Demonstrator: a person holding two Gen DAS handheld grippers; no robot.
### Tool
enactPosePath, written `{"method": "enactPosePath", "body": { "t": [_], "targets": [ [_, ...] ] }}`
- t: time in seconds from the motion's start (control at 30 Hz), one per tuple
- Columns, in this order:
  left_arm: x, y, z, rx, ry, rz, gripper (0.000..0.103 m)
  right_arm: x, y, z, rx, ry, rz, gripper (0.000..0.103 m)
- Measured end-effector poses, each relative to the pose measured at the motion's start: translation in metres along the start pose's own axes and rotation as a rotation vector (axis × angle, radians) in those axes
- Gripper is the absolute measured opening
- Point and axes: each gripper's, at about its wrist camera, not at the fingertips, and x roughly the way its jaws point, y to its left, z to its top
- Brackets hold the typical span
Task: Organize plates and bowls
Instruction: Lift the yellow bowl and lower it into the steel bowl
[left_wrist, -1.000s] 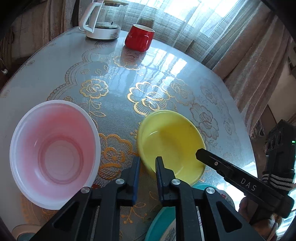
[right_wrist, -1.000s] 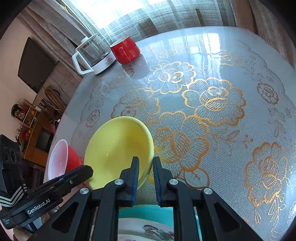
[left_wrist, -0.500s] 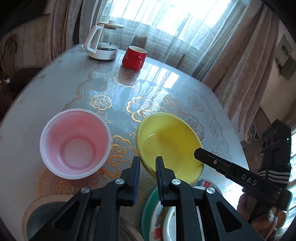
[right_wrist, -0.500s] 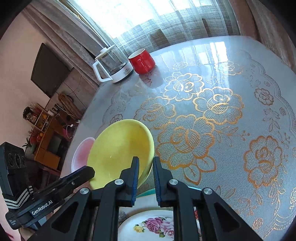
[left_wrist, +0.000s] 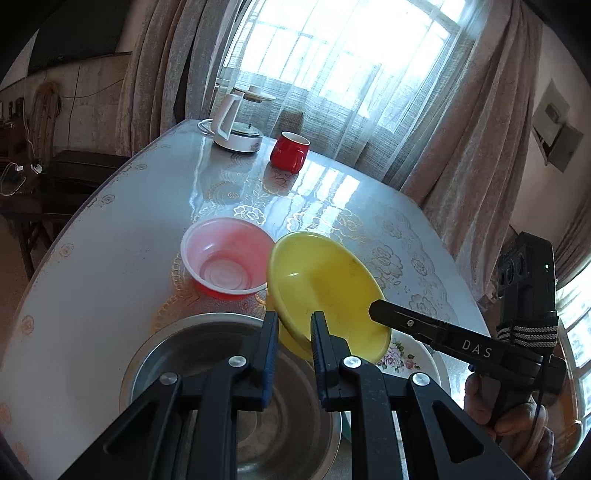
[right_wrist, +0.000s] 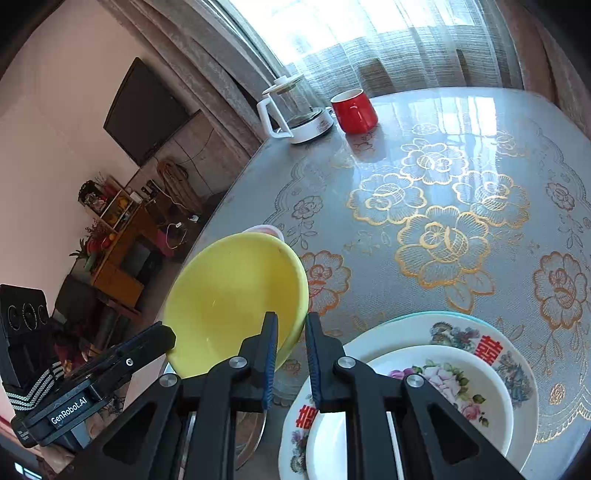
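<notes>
**Yellow bowl gripped from both sides above a crowded table**

A round tabletop (right_wrist: 461, 177) is covered by a glossy grey cloth printed with gold flowers. It is backed by a bright window hung with sheer curtains (left_wrist: 332, 85) and heavier drapes. A dark screen (right_wrist: 147, 110) is mounted on the pink wall, and a cluttered wooden shelf unit (right_wrist: 118, 236) is seen below it.

One yellow bowl (left_wrist: 325, 291) is held tilted above the near edge of the tabletop. Its rim is pinched between the narrowly set fingers of the left gripper (left_wrist: 293, 328), and the opposite rim is clamped in the same way by the right gripper (right_wrist: 290, 332).

One pink bowl (left_wrist: 225, 254) is set upright on the cloth, just beyond the yellow one, towards the middle of the tabletop. One metal basin (left_wrist: 236, 391) is seen at the near edge under the left gripper. Three stacked plates are counted at the near edge under the right gripper: a small flowered plate (right_wrist: 458, 384) on top, a larger patterned plate (right_wrist: 491, 343) beneath it, and a teal plate (right_wrist: 417, 316) showing only as a rim.

At the far edge, one glass kettle (right_wrist: 295, 107) and one red mug (right_wrist: 354, 109) are placed side by side.
</notes>
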Motion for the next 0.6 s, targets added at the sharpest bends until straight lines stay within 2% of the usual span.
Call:
{"method": "enactPosePath", "body": {
  "t": [0.27,0.47,0.6],
  "targets": [
    [-0.032,0.042,-0.037,-0.062,-0.001,0.027,0.017,0.014,0.041,-0.032,-0.086,0.076,0.043,0.015],
    [-0.028,0.065,-0.067,-0.103,0.065,0.058,0.017,0.031,0.055,-0.056,-0.138,0.156,0.047,0.015],
    [-0.024,0.073,-0.077,-0.122,0.092,0.06,0.017,0.044,0.057,-0.065,-0.154,0.2,0.02,0.015]
  ]
}}
